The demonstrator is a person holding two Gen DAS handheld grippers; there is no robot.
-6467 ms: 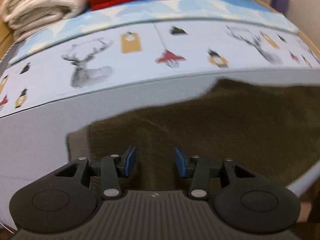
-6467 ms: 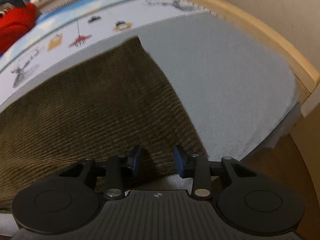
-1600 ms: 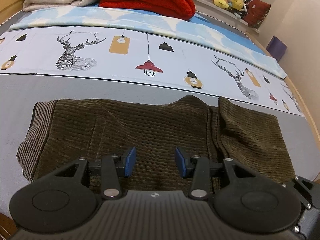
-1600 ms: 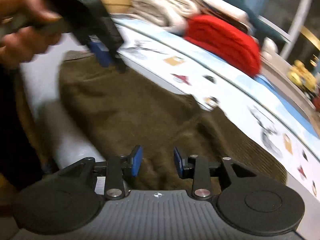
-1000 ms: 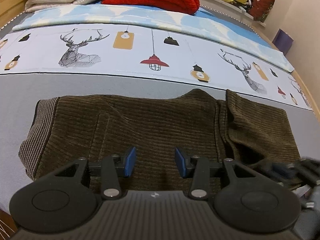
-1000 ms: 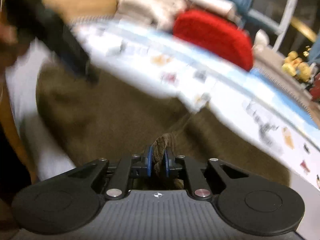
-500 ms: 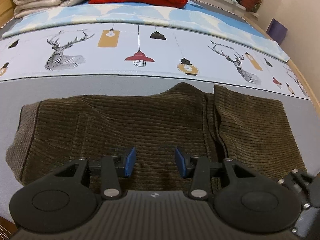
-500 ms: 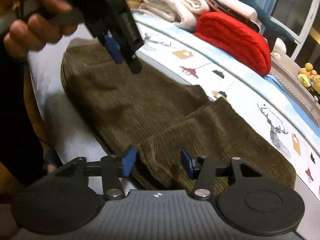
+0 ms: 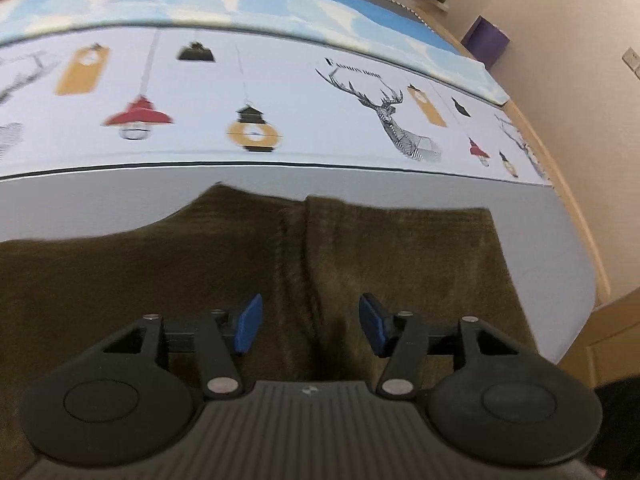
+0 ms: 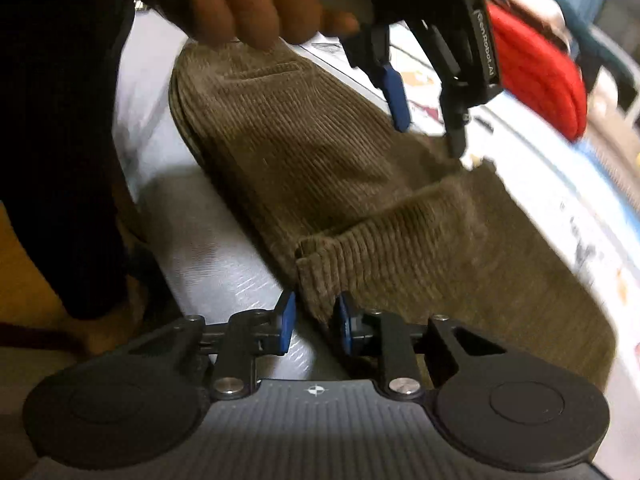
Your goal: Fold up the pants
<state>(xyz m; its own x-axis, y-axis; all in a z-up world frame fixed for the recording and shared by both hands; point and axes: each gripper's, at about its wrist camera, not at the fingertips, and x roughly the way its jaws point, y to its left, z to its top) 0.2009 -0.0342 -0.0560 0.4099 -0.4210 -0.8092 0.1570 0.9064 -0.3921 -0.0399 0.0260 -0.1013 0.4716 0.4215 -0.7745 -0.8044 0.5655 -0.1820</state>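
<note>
Since a moment ago your left gripper (image 9: pixel 310 324) has slid rightward over the folded brown pants (image 9: pixel 400 264) on the bed (image 9: pixel 100 200), fingers just widened, holding nothing. Your right gripper (image 10: pixel 314 326) has just narrowed around the fold's corner, pads apparently not yet pressing.

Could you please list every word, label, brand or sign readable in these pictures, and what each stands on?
"GenRobot.AI": white letters running down the side of the black left gripper, as the right wrist view shows it; the first letters are hard to make out.
A line of small black print above the deer drawing on the pale printed bedsheet: too small and blurred to read.
The brown corduroy pants show no readable label.
</note>
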